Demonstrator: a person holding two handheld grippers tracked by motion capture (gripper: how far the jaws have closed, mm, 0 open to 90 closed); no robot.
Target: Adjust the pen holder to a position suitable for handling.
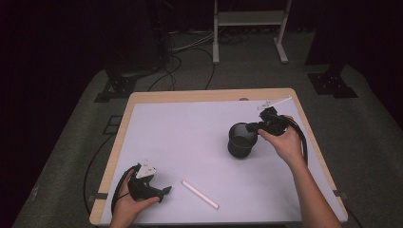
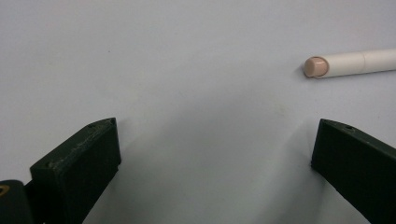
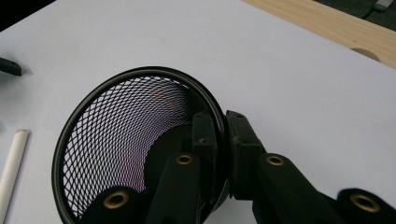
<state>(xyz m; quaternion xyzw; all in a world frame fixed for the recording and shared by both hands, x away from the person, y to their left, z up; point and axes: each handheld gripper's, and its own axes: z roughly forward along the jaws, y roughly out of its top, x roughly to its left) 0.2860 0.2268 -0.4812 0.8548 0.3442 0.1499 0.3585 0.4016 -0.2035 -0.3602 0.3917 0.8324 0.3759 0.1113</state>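
Black mesh cup (image 3: pixel 116 140), unlabelled, clamped by right hand-held gripper (image 3: pixel 222 135).

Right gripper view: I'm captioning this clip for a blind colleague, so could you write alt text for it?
The right gripper is shut on the rim of a black mesh pen cup, one jaw inside the wall and one outside, over a white table mat. A white marker lies at the left edge, and the wooden table edge crosses the top right corner.

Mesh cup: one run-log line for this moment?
right gripper: shut on mesh cup rim | left gripper: open, nothing held | white stick: lying on table
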